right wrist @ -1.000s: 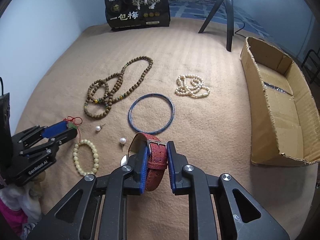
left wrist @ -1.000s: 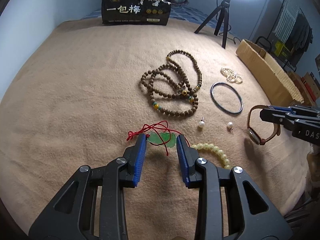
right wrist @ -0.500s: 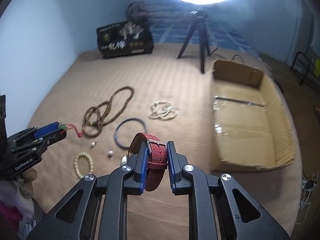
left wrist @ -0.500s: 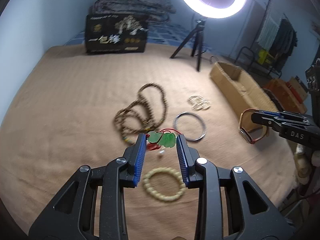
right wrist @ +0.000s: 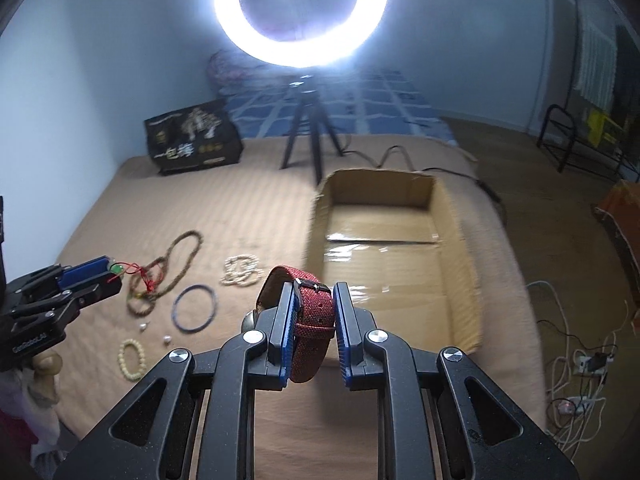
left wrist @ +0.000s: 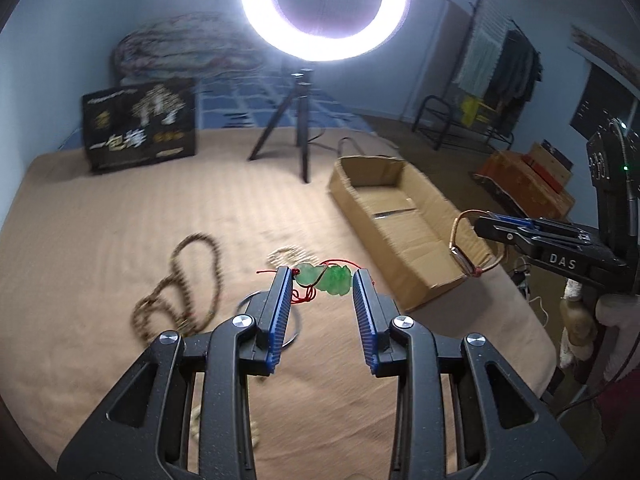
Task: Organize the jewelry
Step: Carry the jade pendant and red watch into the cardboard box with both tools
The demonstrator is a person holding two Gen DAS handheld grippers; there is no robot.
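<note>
My left gripper [left wrist: 321, 280] is shut on a green jade pendant [left wrist: 326, 278] with a red cord, held in the air above the tan blanket [left wrist: 100, 240]. My right gripper [right wrist: 314, 300] is shut on a red-strapped watch [right wrist: 314, 312], also lifted, just short of the near end of the open cardboard box [right wrist: 384, 248]. From the left wrist view the right gripper [left wrist: 480, 224] shows at the right with the watch [left wrist: 466, 258] over the box's near corner [left wrist: 424, 292]. The left gripper [right wrist: 108, 272] shows at the left edge of the right wrist view.
On the blanket lie a brown bead necklace [right wrist: 168, 268], a pearl strand [right wrist: 242, 270], a blue bangle [right wrist: 195, 308], two pearl earrings [right wrist: 166, 339] and a pale bead bracelet [right wrist: 130, 359]. A tripod [right wrist: 306, 136] with a ring light and a black bag [right wrist: 192, 142] stand behind. Cables [right wrist: 576, 364] lie on the floor at right.
Both grippers have risen and tilted up with their items, moving toward the cardboard box. The jewelry on the blanket now lies farther below, and the ring light has come into view.
</note>
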